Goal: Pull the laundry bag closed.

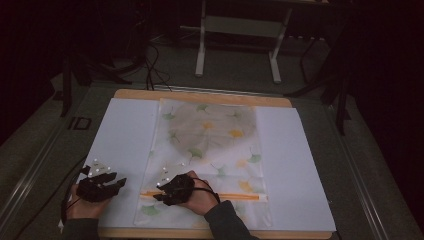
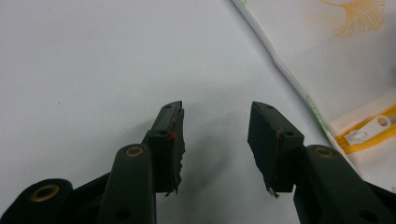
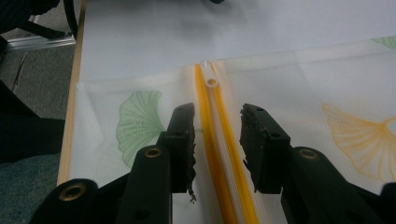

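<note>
Jaws of the right gripper (image 3: 217,140) stood part open in the right gripper view, one on each side of the orange zipper (image 3: 219,154) of the mesh bag (image 3: 327,93), with neither pad pressing on it and nothing held. That view alone showed the white zipper pull (image 3: 211,83) lying just beyond the jaw tips, near the bag's end, and a green leaf print (image 3: 137,123) on the mesh beside the zipper. The high view gave what the close one could not: the right gripper (image 1: 172,189) sat over the zipper's left end, near the bag's near edge, and the bag (image 1: 210,135) lay lengthwise down the middle of a white sheet (image 1: 125,135) on the wooden table (image 1: 200,95).

The left gripper (image 1: 102,184) rested on the white sheet just left of the bag, apart from it. In the left gripper view its jaws (image 2: 215,135) were open over bare sheet with nothing between them. The same view caught the bag's edge (image 2: 327,70) off to one side, with the zipper pull (image 2: 369,128) and the orange zipper there, well clear of the jaw tips. From above, the zipper (image 1: 235,196) ran as a thin orange line across the bag's near end.
</note>
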### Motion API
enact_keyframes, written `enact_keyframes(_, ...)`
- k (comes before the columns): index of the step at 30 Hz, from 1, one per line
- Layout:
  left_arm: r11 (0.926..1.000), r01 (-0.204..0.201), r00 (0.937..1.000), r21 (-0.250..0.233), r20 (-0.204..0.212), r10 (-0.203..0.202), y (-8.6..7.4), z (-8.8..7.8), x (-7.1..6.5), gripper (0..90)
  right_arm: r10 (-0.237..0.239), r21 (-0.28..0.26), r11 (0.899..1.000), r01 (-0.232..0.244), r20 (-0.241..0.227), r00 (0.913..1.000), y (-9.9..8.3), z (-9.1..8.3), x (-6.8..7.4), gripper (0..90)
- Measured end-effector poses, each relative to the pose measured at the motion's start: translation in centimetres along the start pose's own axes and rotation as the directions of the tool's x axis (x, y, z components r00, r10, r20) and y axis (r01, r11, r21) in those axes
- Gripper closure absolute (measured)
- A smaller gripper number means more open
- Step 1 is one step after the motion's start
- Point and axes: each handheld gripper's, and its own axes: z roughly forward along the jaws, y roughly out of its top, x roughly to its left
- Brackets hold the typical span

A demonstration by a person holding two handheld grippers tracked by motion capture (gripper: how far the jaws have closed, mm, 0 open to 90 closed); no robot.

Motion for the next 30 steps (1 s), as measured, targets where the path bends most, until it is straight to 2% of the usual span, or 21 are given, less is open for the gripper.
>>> enact_keyframes(8, 1.0, 0.002, 1.0, -0.004, -0.001, -0.002, 0.0, -0.1, 0.1, 55.8, 0.001, -0.001, 1.0, -0.001, 0.004, 1.0, 0.7, 0.8, 0.0, 69.1)
enact_keyframes(20, 1.0, 0.005, 1.0, -0.006, 0.0, -0.005, 0.0, -0.1, 0.1, 55.7, 0.01, 0.013, 1.0, -0.01, -0.027, 0.9996, 1.4, 2.5, -0.2, 69.2)
enact_keyframes(30, 1.0, 0.003, 1.0, -0.005, 0.0, -0.003, -0.1, -0.1, 0.1, 55.7, 0.012, 0.024, 1.0, -0.011, -0.042, 0.999, 1.9, 3.3, -0.1, 74.4)
